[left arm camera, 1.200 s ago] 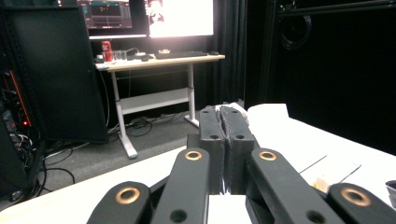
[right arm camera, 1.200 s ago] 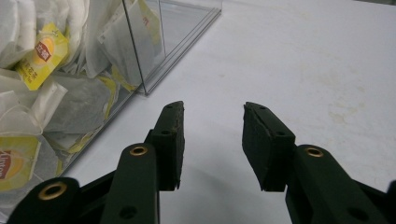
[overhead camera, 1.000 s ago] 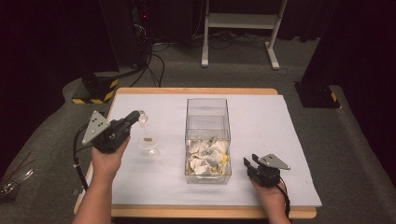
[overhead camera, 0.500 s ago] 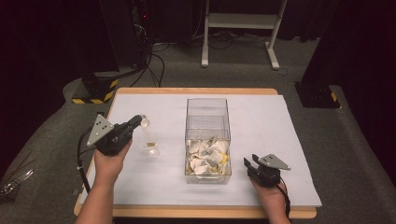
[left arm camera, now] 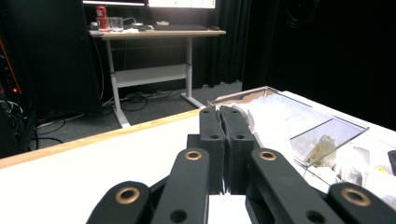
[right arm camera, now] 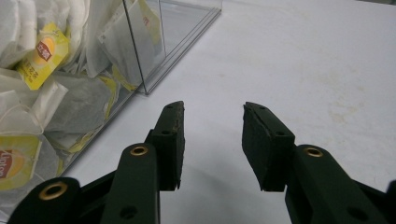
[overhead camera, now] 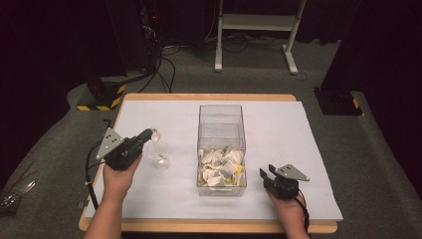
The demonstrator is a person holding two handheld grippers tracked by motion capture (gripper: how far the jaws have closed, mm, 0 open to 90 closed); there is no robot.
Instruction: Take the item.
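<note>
A small clear glass cup stands on the white table cover, left of a clear plastic box whose near half holds several tea bags with yellow tags. My left gripper hovers just above the cup's far rim, shut on a small white piece that looks like a tea bag's tag; what hangs below it is too small to tell. In the left gripper view its jaws are pressed together. My right gripper rests on the table right of the box, open and empty, with the tea bags behind the box wall.
The white cover lies on a wooden table with carpet around it. Beyond the far edge stand a white desk frame, cables and a yellow-black striped base. A desk with a red can is far off.
My left gripper has sunk toward the glass cup with the white piece still in its jaws. The right gripper, the cup and the box have stayed put.
</note>
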